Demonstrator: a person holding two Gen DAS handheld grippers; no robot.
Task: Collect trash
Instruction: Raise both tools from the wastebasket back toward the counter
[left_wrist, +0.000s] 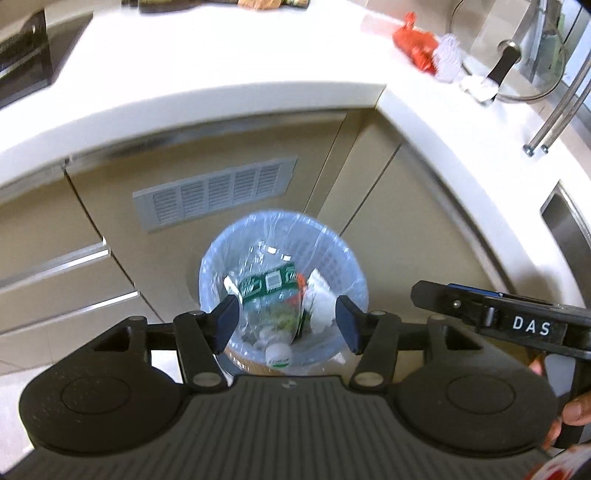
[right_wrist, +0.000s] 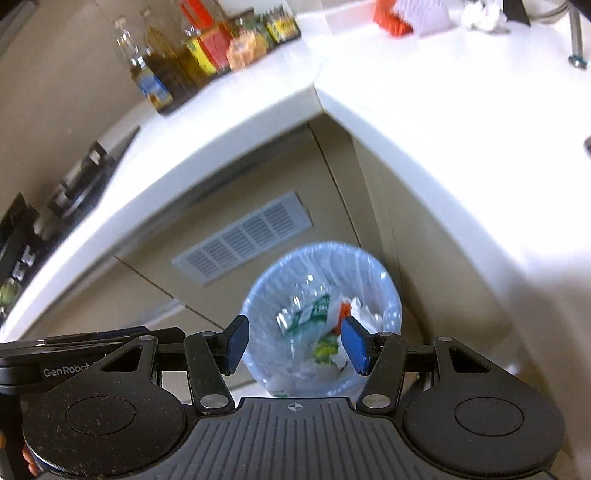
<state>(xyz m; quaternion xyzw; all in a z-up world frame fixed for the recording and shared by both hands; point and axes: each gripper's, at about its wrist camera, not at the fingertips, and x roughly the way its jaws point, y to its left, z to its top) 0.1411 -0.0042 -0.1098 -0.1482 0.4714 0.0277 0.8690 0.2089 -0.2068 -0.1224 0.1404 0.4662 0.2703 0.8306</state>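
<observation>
"DAS" is printed on the right claw (left_wrist: 532, 325) and "GenRobot" on the left claw (right_wrist: 66, 371). Both claws gape wide and empty above one blue bin (left_wrist: 354, 280) on the floor, holding a green-labelled plastic bottle (left_wrist: 269, 295) and crumpled paper. On the counter (left_wrist: 207, 74), a red wrapper (left_wrist: 415, 46) and two white wads remain.

The bottles (right_wrist: 162, 70) at ten o'clock are smeared, labels unreadable; the glass lid (left_wrist: 517, 51) (at one o'clock) is cropped by the frame.
</observation>
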